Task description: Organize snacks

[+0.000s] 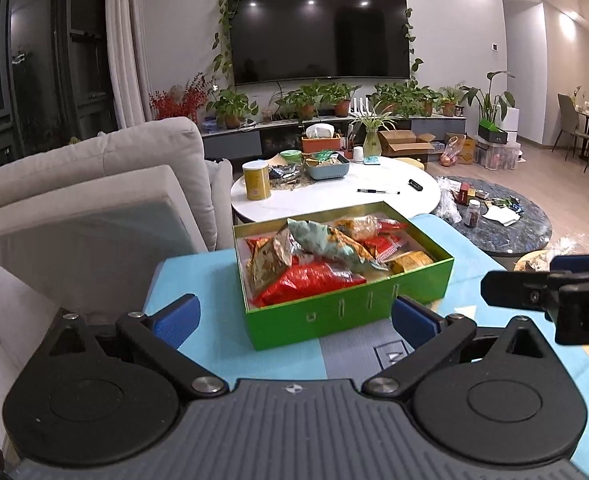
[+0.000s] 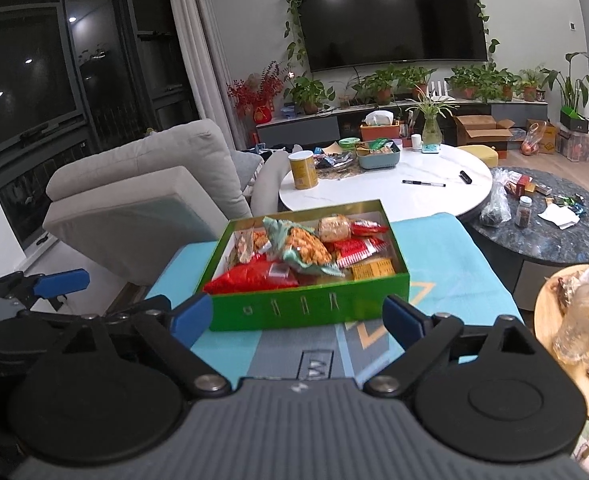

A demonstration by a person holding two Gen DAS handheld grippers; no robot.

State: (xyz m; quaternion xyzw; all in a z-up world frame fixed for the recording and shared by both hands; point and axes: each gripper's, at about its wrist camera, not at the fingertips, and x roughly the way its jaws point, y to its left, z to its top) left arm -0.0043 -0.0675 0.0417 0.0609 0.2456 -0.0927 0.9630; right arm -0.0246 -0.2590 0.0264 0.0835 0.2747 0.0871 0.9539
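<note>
Both grippers — left gripper (image 1: 294, 316), right gripper (image 2: 296, 318) — had jaws wide apart, nothing held. Green snack box (image 1: 350, 308) sat just ahead on the blue surface (image 1: 198, 272), packets inside.

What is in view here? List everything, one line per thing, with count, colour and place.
green box: one, green, open, on the blue mat, full of snack packets
snack packets: several, red, gold and pale green, inside the box
blue mat: one, light blue, under the box
white table: one, round, behind the box
yellow can: one, on the white table's left side
pen: one, dark, on the white table
dark table: one, round, marbled, right of the white table
sofa: one, light grey, left
television: one, black, on the wall
potted plants: many, green, below the television
left gripper: one, blue pads, open, empty
right gripper: one, blue pads, open, empty
</note>
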